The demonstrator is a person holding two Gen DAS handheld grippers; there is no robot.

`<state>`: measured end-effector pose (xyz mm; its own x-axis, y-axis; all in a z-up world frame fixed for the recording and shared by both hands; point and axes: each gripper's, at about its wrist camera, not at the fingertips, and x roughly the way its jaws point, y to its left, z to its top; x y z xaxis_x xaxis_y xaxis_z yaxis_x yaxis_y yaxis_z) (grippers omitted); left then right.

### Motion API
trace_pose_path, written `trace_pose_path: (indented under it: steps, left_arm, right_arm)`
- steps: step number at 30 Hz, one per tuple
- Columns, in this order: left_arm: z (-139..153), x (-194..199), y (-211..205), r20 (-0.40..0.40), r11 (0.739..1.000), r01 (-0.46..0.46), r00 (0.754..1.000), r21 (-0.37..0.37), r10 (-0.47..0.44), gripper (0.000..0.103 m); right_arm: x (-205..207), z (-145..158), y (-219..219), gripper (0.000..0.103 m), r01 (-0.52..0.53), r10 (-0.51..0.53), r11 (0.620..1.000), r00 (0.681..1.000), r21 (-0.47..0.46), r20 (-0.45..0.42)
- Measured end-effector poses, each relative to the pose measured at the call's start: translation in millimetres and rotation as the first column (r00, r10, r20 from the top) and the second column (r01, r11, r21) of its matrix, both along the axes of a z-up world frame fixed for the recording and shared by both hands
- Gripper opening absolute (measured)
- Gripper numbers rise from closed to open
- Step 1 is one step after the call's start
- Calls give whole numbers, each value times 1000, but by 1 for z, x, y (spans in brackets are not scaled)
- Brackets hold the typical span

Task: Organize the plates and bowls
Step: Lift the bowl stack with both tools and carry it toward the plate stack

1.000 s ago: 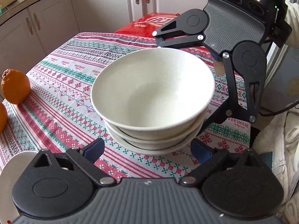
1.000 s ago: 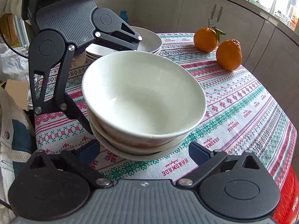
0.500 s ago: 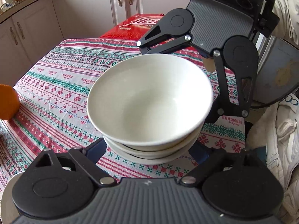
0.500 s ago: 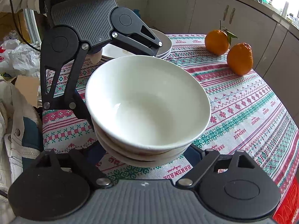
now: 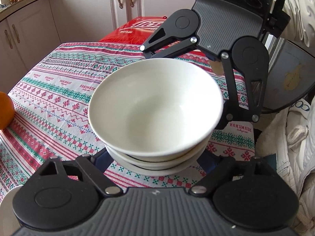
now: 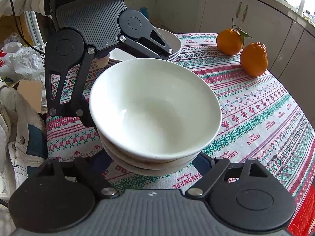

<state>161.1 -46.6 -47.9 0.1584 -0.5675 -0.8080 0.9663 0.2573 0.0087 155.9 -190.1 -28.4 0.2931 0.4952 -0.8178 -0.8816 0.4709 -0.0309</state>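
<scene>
A stack of white bowls (image 5: 155, 108) is sitting upright on a patterned tablecloth (image 5: 59, 98), approx. three bowls nested. The top bowl is deep, glossy, empty & is sitting w/ a slight tilt inside the ones below. The lower bowls are showing only as rims peeking out under it; the exact count is hard to tell. Behind this stack, in the right wrist view, a stack of white plates (image 6: 173, 45) is resting on the same cloth, near the table's far edge, partly hidden. The plates are lying flat, one on another, w/ shallow raised rims.
</scene>
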Motion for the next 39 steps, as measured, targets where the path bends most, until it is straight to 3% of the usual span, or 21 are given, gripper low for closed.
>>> trace_pose_path:
  steps: [10,21,29,39]
  left_arm:
    - [1,-2,-1,-11,1000,-21,1000,0,21,89]
    - [27,-14,14,45,998,-53,997,-42,55,89]
    - [50,-14,53,120,990,-133,983,-50,138,89]
    - [60,-1,117,164,961,-274,947,-34,276,89]
  right_arm:
    - [-1,1,-1,89,-4,4,1000,1000,1,-13]
    - [-9,28,8,89,-33,34,999,998,-28,44]
    - [3,49,48,89,-106,112,993,987,-54,115]
    - [40,54,122,89,-232,238,971,961,-54,139]
